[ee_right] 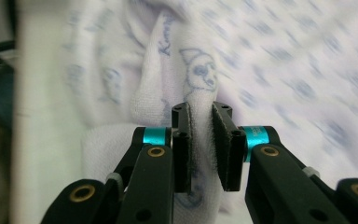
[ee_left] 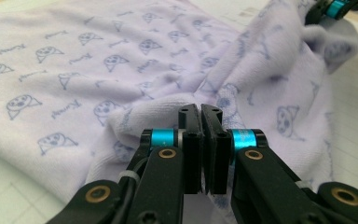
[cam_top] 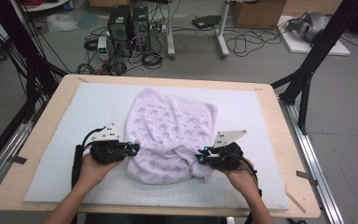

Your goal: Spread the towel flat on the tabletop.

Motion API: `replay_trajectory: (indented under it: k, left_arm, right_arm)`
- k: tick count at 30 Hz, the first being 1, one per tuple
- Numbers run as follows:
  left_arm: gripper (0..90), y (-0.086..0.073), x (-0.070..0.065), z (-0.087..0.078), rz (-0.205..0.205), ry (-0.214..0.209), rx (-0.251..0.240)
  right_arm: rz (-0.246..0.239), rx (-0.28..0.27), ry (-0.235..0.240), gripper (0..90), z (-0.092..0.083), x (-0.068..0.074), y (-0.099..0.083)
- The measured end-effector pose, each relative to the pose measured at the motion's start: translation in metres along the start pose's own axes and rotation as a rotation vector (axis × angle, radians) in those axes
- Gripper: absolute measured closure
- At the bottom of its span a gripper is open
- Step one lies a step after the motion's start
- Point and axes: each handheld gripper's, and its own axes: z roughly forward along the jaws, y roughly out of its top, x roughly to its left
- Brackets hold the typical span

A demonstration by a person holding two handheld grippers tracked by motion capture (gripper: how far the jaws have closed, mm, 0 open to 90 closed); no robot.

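Note:
A pale lilac towel (cam_top: pixel 168 130) printed with small blue cat faces lies rumpled in the middle of the mat. My left gripper (cam_top: pixel 134 149) is at its near left edge. In the left gripper view the jaws (ee_left: pixel 200 112) stand together, pinching a raised fold of the towel (ee_left: pixel 98 70). My right gripper (cam_top: pixel 200 156) is at the near right corner. In the right gripper view a ridge of towel (ee_right: pixel 284 70) runs up between the pads (ee_right: pixel 200 112), which press on it. The right gripper (ee_left: pixel 335 7) also shows far off in the left gripper view.
The towel lies on a white gridded mat (cam_top: pixel 74 116) covering a wooden tabletop (cam_top: pixel 42 154). Black frame posts (cam_top: pixel 307 70) stand at both sides of the table. Beyond the far edge, computer towers and cables (cam_top: pixel 126 28) sit on the floor.

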Motion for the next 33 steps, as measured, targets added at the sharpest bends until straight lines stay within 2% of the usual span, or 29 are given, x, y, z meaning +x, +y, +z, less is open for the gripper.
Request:
replay_trajectory:
  k: [3,4,6,7,10,12,14,16,18,19,22,24,26,27,28,30,32,33]
  left_arm:
    - [86.0,0.0,0.005,0.021,-0.004,0.017,0.058]
    - [84.6,-0.002,0.006,0.027,-0.024,0.012,0.072]
    - [71.2,-0.003,0.008,0.028,-0.039,0.012,0.107]
    - [68.0,-0.004,0.008,0.025,-0.042,0.006,0.11]
    - [60.0,-0.006,0.007,0.007,-0.04,0.002,0.052]
    - [55.5,-0.01,0.006,-0.006,-0.047,0.013,0.027]
    - [52.2,-0.015,0.004,-0.019,-0.046,0.013,0.01]
    - [49.5,-0.02,-0.003,-0.029,-0.036,0.021,-0.005]
    - [48.2,-0.024,-0.011,-0.033,-0.024,0.012,-0.005]
    - [48.2,-0.027,-0.017,-0.033,-0.015,-0.006,0.006]
    - [48.5,-0.032,-0.028,-0.017,0.004,-0.034,0.068]
    - [48.8,-0.034,-0.031,-0.002,0.009,-0.036,0.113]
    - [49.1,-0.034,-0.033,0.009,-0.003,-0.019,0.141]
    - [52.8,-0.033,-0.034,0.015,0.006,-0.024,0.158]
    - [65.5,-0.033,-0.035,0.017,0.014,-0.035,0.168]
    - [79.8,-0.032,-0.035,0.02,0.028,-0.041,0.173]
    - [83.1,-0.03,-0.034,0.015,0.031,-0.047,0.162]
    - [83.5,-0.029,-0.032,0.008,0.037,-0.041,0.144]
  right_arm:
    - [0.072,0.055,-0.025,79.1,0.013,-0.022,-0.015]
    - [0.082,0.06,-0.023,79.1,0.018,-0.026,-0.019]
    - [0.119,0.056,-0.004,78.7,0.027,-0.031,-0.026]
    - [0.124,0.047,-0.002,76.7,0.026,-0.031,-0.027]
    - [0.079,0.002,-0.038,70.4,0.012,-0.026,-0.022]
    - [0.047,-0.006,-0.067,65.5,0.0,-0.019,-0.019]
    - [0.03,-0.02,-0.075,63.6,-0.01,-0.014,-0.017]
    - [0.006,-0.027,-0.094,62.3,-0.02,-0.006,-0.016]
    - [0.013,-0.057,-0.072,61.1,-0.025,0.001,-0.018]
    - [0.013,-0.068,-0.059,59.2,-0.025,0.004,-0.019]
    - [-0.007,-0.034,-0.031,53.4,-0.013,0.016,-0.02]
    - [-0.023,-0.011,-0.023,51.5,-0.001,0.02,-0.018]
    - [-0.035,0.008,-0.017,52.0,0.009,0.021,-0.016]
    - [-0.037,0.015,-0.017,53.3,0.012,0.021,-0.016]
    - [-0.038,0.032,-0.011,57.7,0.017,0.019,-0.016]
    - [-0.039,0.044,-0.005,70.5,0.02,0.016,-0.017]
    - [-0.053,0.035,0.002,79.2,0.016,0.015,-0.016]
    - [-0.053,0.03,0.009,80.6,0.014,0.015,-0.016]
